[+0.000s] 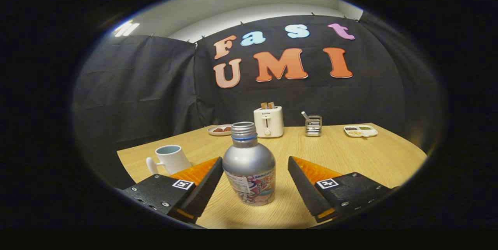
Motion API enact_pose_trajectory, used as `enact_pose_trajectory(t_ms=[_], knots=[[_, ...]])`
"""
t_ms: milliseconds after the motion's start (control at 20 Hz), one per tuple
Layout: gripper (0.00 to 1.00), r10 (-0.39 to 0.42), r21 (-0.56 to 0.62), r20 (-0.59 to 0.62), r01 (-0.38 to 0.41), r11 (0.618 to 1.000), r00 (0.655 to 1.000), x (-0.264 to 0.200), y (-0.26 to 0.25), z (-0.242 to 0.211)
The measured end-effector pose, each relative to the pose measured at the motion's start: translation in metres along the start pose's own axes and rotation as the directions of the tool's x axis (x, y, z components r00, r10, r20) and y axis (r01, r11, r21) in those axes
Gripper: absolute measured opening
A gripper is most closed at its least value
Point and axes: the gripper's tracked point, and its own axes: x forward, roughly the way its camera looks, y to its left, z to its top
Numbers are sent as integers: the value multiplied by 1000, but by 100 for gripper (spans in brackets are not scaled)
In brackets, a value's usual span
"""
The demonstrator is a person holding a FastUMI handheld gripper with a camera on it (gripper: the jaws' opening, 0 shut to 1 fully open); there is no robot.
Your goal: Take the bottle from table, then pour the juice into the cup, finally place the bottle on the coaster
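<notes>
two fingers of the tongs (255,168) stand wide apart, one on each side of the bottle (249,164). the left finger (202,189) is just beside the bottle's shoulder, perhaps touching it; i cannot tell. the right finger (307,187) is clear of it with a gap. each finger carries a small square black-and-white marker near its base.

the bottle stands upright on the wooden bench (350,156), between the fingers. it is silver metal, cap off, its threaded neck open, with a blue ring below the threads. its printed label has red, blue and white graphics; the writing is too small to read.

left of the bottle, beyond the left finger, a white mug (171,159) stands with its handle turned to the left.

farther back a white toaster (268,121) holds two slices of toast; its small wording is unreadable. a plate (220,130) of reddish food lies to its left, a wire holder (313,125) with a utensil to its right, and a divided white tray (360,130) of food beyond that.
</notes>
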Motion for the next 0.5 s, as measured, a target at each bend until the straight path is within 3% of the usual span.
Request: enact_pose_trajectory(t_ms=[500], knots=[[95, -40, 27, -112, 44, 999, 993, 17, -4, -41]])
